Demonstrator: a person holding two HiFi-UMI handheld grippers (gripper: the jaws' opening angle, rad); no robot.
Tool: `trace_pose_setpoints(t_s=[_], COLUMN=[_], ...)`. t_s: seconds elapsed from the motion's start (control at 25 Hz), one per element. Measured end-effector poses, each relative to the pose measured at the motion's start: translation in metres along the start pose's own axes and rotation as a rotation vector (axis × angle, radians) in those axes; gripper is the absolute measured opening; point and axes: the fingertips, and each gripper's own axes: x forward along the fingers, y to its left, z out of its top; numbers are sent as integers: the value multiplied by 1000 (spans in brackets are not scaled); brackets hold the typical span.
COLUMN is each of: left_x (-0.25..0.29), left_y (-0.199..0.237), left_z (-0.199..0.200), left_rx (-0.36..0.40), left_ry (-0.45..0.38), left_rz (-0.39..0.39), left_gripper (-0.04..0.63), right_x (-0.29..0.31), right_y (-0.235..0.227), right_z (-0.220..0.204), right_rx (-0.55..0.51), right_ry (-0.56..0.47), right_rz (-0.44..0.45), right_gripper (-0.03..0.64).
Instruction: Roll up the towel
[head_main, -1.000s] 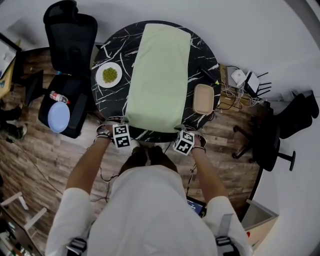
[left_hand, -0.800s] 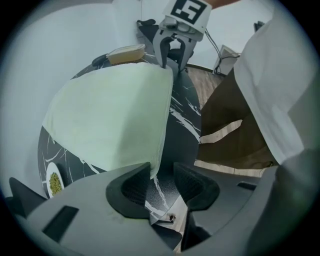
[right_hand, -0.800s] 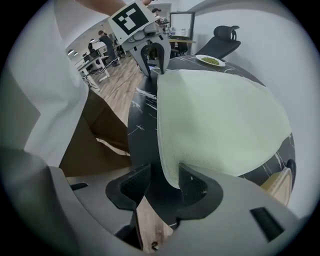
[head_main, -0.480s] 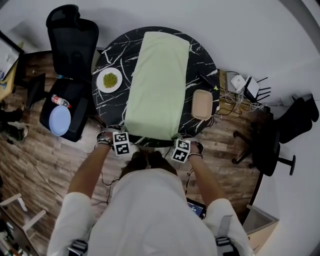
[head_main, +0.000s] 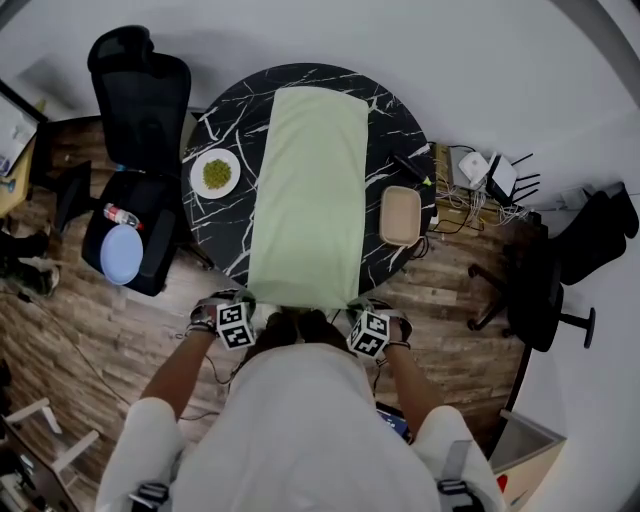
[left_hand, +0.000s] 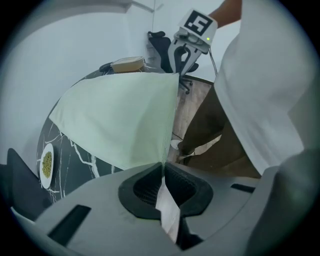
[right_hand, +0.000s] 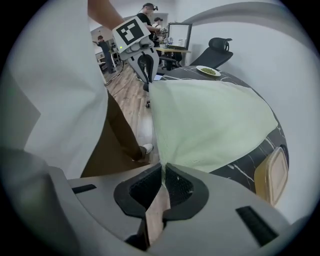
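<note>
Green towel (head_main: 308, 190) lies flat across the round surface (head_main: 400, 130). The left hand-held gripper (left_hand: 161, 170) clamps one near corner. The right hand-held gripper (right_hand: 162, 172), jaws just closing, pinches the other, evidently to start the roll.

The person's head (head_main: 298, 328) hides the towel (head_main: 308, 200)'s near edge from me; I can't identify the green food (head_main: 217, 174) on the plate (head_main: 198, 172) beside the towel.
</note>
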Motion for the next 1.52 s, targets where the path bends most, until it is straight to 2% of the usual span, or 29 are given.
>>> trace_pose_setpoints(t_s=[0.2, 0.4, 0.6, 0.76, 0.88, 1.08, 1.28, 1.32, 1.36, 1.4, 1.48, 1.52], left_x=[-15, -26, -60, -81, -77, -54, -42, -41, -41, -41, -41, -41], left_y=[-33, -30, 11, 59, 96, 140, 172, 176, 178, 180, 180, 179], left_z=[0, 4, 21, 40, 48, 58, 59, 60, 61, 62, 64, 65], left_rx=[-32, -41, -47, -49, -39, -16, -42, -50, -59, -71, -99, -108], left_ry=[-12, -10, -47, -69, -60, -21, 11, 12, 10, 5, -13, -20], left_rz=[-18, 21, 113, 214, 272, 296, 317, 324, 331, 335, 330, 326], left_gripper=[15, 15, 15, 15, 15, 15, 15, 17, 17, 38, 201, 239], right_x=[-13, -28, -65, -83, -77, -48, -36, -34, -33, -33, -36, -37], right_y=[29, 25, -22, -71, -102, -136, -169, -173, -176, -178, -180, -180], right_z=[-7, -1, 20, 36, 41, 37, 43, 44, 45, 46, 48, 49], right_rx=[62, 102, 151, 143, 129, 112, 133, 143, 153, 160, 160, 150], right_ry=[-19, -39, -103, -133, -124, -59, -66, -71, -78, -86, -102, -107], right_rz=[45, 35, -53, -149, -186, -193, -243, -255, -266, -276, -296, -305], right_gripper=[15, 15, 17, 17, 17, 17, 20, 48, 111, 151, 184, 189])
